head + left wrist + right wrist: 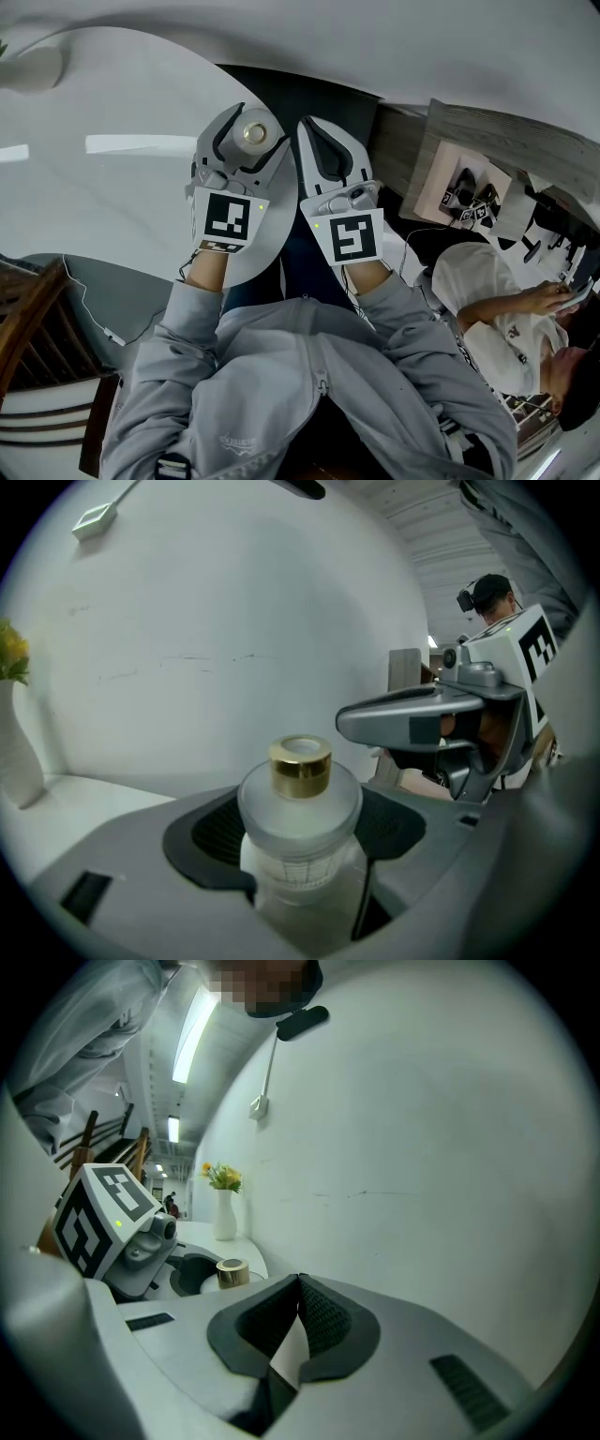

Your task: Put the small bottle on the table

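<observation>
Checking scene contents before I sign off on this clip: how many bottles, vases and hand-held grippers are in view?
small bottle: 1
vase: 1
hand-held gripper: 2, the left hand-held gripper and the right hand-held gripper
Total: 4

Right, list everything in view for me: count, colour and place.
small bottle: one, frosted with a gold cap, between the left gripper's jaws
table: one, white, round, in front of the person
vase: one, white with yellow flowers, on the table near the wall
chair: one, brown wood, lower left of the head view
second person: one, white top, seated at the right
left gripper: one, grey, shut on the small bottle
right gripper: one, grey, shut, empty, beside the left
sleeves: two, grey, behind the grippers
</observation>
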`<state>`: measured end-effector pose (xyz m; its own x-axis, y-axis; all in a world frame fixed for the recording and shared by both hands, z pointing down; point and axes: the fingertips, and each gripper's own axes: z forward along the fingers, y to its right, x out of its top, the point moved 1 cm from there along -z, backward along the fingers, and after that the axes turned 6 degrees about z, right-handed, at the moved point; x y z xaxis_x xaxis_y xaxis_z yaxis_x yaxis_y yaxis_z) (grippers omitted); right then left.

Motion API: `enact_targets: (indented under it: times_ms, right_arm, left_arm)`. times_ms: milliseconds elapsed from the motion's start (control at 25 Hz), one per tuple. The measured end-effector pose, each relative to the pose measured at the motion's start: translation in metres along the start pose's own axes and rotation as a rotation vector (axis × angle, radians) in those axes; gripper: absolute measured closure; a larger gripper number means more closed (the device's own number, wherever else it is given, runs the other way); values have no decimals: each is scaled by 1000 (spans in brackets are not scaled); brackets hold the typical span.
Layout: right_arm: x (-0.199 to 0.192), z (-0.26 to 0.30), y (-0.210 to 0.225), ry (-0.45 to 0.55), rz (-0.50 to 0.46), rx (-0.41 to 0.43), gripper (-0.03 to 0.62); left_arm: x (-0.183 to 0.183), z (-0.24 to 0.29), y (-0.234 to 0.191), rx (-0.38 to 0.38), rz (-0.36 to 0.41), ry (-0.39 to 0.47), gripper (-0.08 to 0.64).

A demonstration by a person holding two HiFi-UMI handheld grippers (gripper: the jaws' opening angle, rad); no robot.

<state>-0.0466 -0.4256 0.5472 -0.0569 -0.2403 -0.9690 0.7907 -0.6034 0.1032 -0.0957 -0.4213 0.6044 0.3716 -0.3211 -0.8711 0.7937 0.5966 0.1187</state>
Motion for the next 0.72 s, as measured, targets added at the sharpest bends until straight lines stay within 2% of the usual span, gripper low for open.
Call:
enact_targets:
  times_ms: [400,520,720]
  right_arm:
    - [3,0,-4,8,5,18,566]
    - [5,-2,-5,10,4,22,566]
    - [11,-7,-8,15,-3,27,566]
  left_arm:
    - [-1,2,1,17,4,17,227]
    - [-7,3,2,25,10,-8,227]
    - [-13,-4,4,33,-26,-23,181]
